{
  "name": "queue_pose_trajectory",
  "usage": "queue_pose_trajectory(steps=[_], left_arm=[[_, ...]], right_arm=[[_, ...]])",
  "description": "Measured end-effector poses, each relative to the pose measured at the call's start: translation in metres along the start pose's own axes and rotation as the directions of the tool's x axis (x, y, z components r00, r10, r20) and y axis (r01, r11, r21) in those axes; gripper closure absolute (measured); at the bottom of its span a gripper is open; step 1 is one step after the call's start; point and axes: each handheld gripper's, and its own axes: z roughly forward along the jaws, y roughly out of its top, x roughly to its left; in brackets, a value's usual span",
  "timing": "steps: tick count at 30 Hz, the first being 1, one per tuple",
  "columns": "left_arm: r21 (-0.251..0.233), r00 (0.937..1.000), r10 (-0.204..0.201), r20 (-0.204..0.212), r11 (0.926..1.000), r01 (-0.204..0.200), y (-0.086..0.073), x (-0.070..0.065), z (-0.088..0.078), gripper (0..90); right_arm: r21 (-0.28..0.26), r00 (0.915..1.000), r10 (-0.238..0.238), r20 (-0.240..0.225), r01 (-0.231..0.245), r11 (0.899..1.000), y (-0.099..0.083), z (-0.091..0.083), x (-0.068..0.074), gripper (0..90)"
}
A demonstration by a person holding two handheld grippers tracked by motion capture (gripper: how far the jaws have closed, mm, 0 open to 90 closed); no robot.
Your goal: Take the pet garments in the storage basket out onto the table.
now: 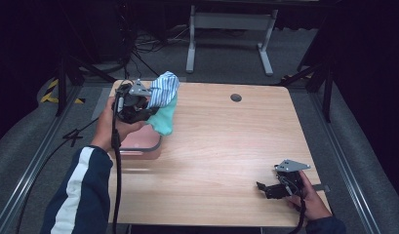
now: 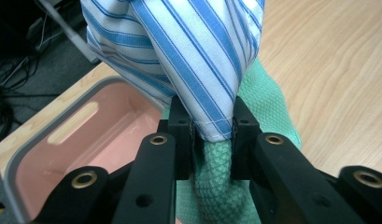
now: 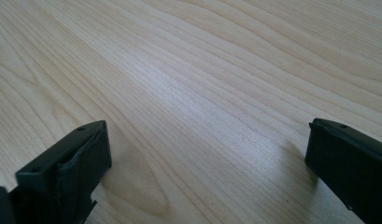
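My left gripper (image 1: 147, 109) (image 2: 212, 135) is shut on a bunch of cloth: a blue-and-white striped cloth (image 1: 164, 87) (image 2: 188, 51) together with a green textured cloth (image 1: 164, 119) (image 2: 226, 186). Both hang lifted over the right edge of a pink bin (image 1: 141, 141) (image 2: 86, 144) with a grey rim, at the table's left. The bin's inside looks bare. My right gripper (image 1: 261, 188) (image 3: 207, 158) stands open low over the bare wood near the table's front right, nothing between its jaws.
The wooden table (image 1: 226, 141) has a round cable hole (image 1: 236, 97) near its far edge. A grey metal frame (image 1: 231, 29) and cables lie on the floor beyond the table. Dark rails run along both sides.
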Motion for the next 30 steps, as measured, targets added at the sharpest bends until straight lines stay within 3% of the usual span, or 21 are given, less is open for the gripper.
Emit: queue_pose_trajectory(steps=[7, 16, 22, 30], left_arm=[[-0.006, 0.9981, 0.049, 0.037, 0.9988, -0.049, 0.011, -0.018, 0.006, 76.1], [-0.002, 0.9902, 0.110, 0.086, 0.9939, -0.110, 0.023, -0.041, 0.020, 76.1], [0.002, 0.9870, 0.119, 0.108, 0.9927, -0.120, 0.027, -0.049, 0.029, 76.1], [0.030, 0.9775, 0.144, 0.154, 0.9883, -0.150, 0.028, -0.064, 0.051, 76.0]], right_arm=[[0.000, 1.0000, -0.001, 0.001, 0.001, 1.000, 0.000, 0.000, 0.000, 0.5], [0.000, 1.0000, -0.001, 0.001, 0.001, 1.000, 0.000, 0.000, 0.000, 0.5], [0.000, 1.0000, -0.001, 0.000, 0.001, 1.000, 0.000, 0.000, 0.000, 0.5], [0.000, 1.0000, -0.001, 0.000, 0.001, 1.000, 0.000, 0.000, 0.000, 0.5]])
